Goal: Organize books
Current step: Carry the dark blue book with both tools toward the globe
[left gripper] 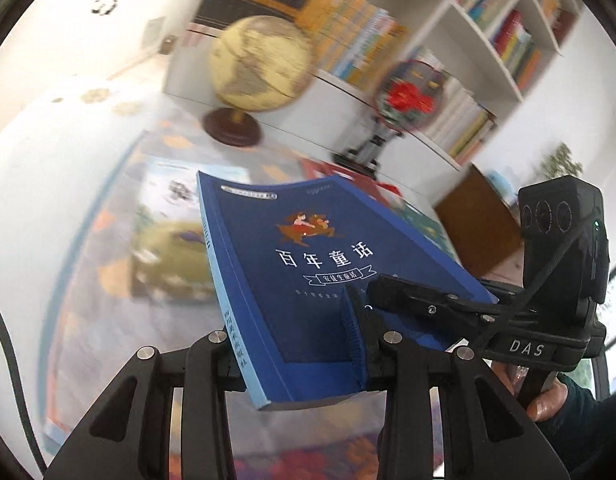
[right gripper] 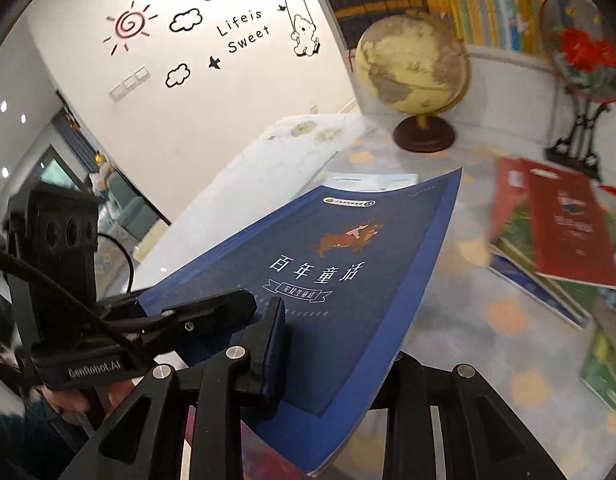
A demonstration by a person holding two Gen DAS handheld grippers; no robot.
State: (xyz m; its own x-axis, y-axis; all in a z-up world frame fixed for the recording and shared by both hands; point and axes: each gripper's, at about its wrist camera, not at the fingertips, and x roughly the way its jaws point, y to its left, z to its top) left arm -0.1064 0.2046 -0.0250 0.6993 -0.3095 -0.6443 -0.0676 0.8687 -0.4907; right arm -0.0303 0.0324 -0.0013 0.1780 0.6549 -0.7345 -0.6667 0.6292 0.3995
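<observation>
You see a deep blue book (left gripper: 308, 280) with white title characters, a small red-brown figure and a pale blue spine at centre frame. At upper centre sits a yellowed, tan-mottled globe (right gripper: 412, 64) on a dark brown base. At right lies a red-covered book (right gripper: 564, 224); the tablecloth (right gripper: 468, 312) shows orange blotches.
</observation>
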